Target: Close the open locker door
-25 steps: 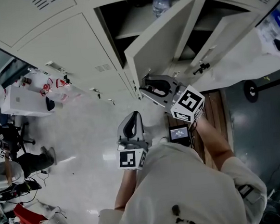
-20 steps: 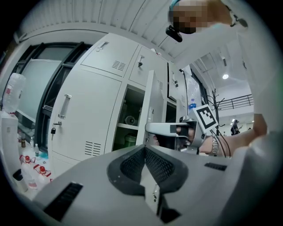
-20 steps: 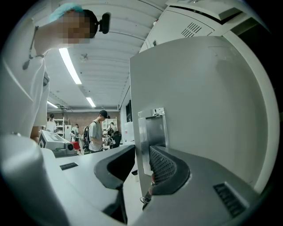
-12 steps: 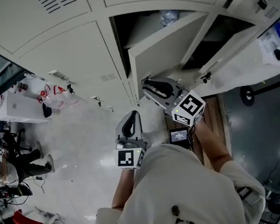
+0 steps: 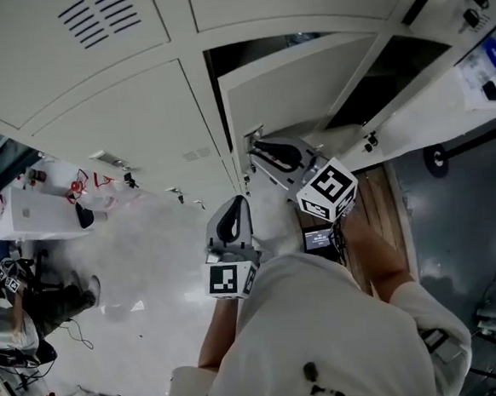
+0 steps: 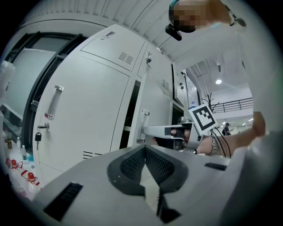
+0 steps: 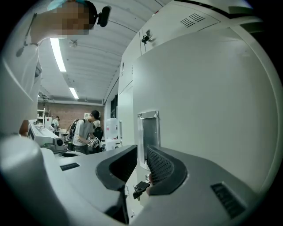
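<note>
My right tool [image 5: 255, 146] is at the free edge of the open locker door [image 5: 306, 73], which stands nearly closed, with only a narrow dark slit showing beside it in the head view. That tool's jaws have just been closing but stand apart, with the door's metal handle plate [image 7: 149, 130] lined up in the gap just ahead and no pad pressing on it. My left tool [image 5: 239, 202] hangs lower, clear of the lockers, jaws together on nothing.
</note>
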Motion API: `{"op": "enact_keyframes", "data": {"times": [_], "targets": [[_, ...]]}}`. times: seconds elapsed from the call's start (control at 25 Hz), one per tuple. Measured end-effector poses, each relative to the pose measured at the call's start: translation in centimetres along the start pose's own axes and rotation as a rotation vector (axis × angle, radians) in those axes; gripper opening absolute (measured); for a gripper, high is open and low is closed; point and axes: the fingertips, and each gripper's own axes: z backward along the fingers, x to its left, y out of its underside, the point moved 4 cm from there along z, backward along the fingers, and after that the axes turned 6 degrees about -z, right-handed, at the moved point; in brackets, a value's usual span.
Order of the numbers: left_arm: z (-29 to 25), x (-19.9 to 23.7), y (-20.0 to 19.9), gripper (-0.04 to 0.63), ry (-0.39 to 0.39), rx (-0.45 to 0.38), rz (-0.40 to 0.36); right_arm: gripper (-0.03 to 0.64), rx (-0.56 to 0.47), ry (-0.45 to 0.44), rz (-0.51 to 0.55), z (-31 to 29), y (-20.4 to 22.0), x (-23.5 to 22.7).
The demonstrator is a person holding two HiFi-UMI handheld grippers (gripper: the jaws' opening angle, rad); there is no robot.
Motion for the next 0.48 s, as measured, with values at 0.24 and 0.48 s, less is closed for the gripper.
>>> {"op": "enact_keyframes", "data": {"times": [0.24, 0.48], "targets": [[-0.3, 2.0, -0.4, 0.008, 0.023, -0.004, -0.005, 0.080, 0.005, 0.021, 0.000, -1.5, -0.5, -0.2], [-0.3, 3.6, -0.4, 0.008, 0.047, -0.003, -0.007, 0.049, -0.008, 0.078, -0.011, -2.4, -0.6, -0.6]]}}
